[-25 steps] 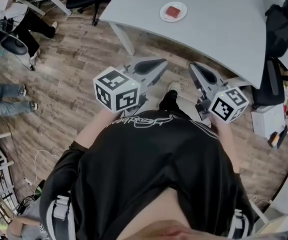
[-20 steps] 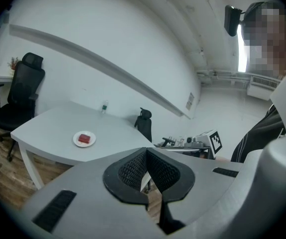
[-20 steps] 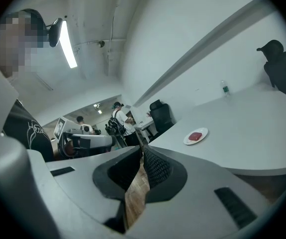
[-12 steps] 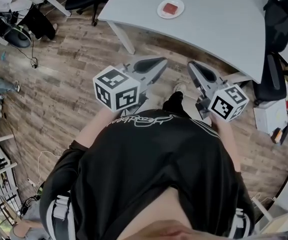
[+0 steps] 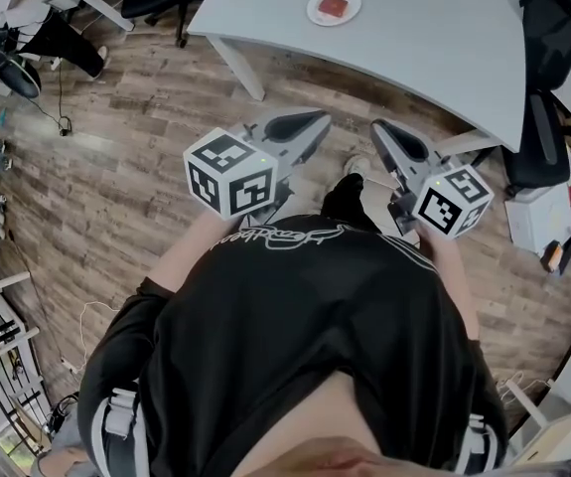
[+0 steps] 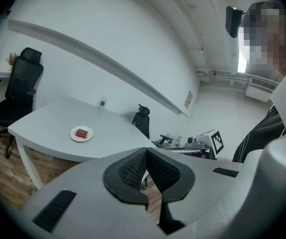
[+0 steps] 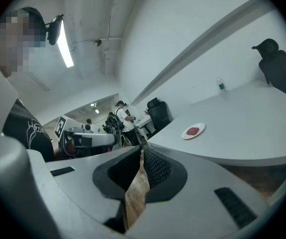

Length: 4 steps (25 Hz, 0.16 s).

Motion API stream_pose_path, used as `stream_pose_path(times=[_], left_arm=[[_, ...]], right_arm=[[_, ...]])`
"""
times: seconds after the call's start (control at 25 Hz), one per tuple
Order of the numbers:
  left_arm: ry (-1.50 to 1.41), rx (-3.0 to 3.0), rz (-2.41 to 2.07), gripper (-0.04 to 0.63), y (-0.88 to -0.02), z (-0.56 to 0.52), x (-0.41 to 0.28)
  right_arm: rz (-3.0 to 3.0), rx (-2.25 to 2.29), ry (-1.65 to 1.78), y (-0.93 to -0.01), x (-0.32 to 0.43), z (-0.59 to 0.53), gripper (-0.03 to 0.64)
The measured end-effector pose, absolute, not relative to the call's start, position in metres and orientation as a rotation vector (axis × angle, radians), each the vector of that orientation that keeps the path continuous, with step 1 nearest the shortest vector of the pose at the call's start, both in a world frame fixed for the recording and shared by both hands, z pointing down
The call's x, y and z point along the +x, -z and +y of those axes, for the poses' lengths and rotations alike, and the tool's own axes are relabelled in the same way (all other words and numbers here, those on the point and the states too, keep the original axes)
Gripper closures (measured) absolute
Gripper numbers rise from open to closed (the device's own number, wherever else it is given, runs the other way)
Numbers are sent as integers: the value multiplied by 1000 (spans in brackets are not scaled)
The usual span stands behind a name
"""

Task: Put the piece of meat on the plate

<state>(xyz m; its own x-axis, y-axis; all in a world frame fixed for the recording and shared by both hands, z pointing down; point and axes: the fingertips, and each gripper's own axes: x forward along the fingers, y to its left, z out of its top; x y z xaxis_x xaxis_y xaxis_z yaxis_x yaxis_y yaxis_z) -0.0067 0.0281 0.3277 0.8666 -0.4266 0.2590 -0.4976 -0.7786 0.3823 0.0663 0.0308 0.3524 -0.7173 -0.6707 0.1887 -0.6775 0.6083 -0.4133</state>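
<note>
Both claws were held side by side in front of the person's chest, well short of the table [image 5: 444, 43]: the left claw [image 5: 320, 122] was fully closed on nothing & the right claw [image 5: 377, 128] was also closed to its tips & empty. They were probably just carried at rest, since the piece of meat [image 5: 335, 5] already lay on the white plate [image 5: 317, 12], well ahead of both claws. The table was pale grey, curved & bare around the plate, w/ wood-look floor [image 5: 136, 167] under the claws & a black office chair [image 6: 21, 83] ahead-left of the left claw.
</note>
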Motion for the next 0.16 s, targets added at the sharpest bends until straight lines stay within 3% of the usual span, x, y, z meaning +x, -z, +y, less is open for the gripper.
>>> stream_pose_path(times=[0.16], left_arm=[[-216, 2605, -674, 588, -324, 28, -9]], right_arm=[[-2807, 1171, -716, -347, 61, 30, 594]])
